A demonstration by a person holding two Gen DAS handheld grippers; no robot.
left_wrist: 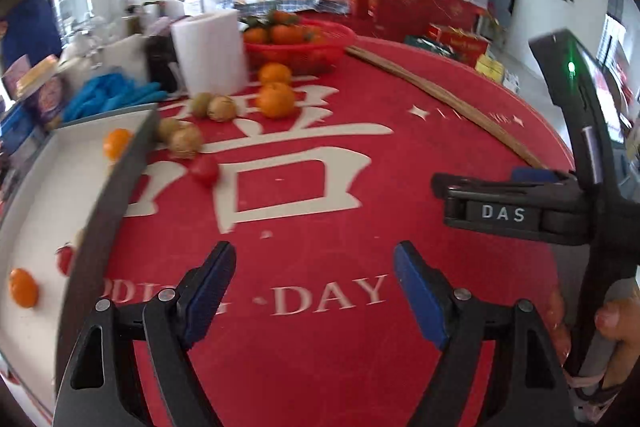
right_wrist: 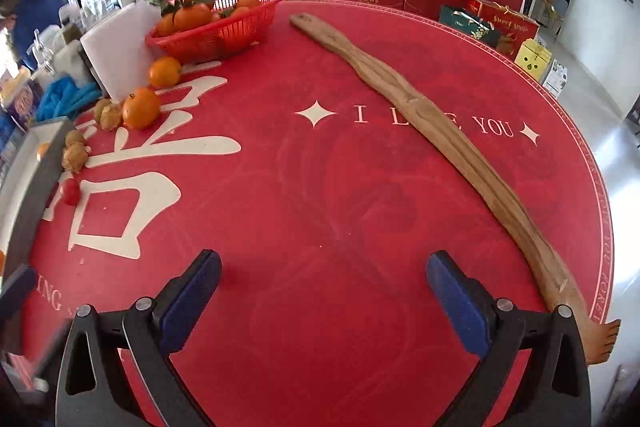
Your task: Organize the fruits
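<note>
Round red table (right_wrist: 360, 187), shop clutter behind. Both tongs, left (left_wrist: 314, 291) and right (right_wrist: 324, 301), released and empty, held back mid-table. Loose oranges (left_wrist: 275, 99) and small brown fruits (left_wrist: 185, 141) lie beside white tray (left_wrist: 36, 203), likely their destination.

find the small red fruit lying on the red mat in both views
Left wrist: small red fruit, left of centre, just off the grey tray wall.
Right wrist: small red fruit, far left edge, beside the same tray.
Shared landmark: red basket of oranges at the back.
</note>
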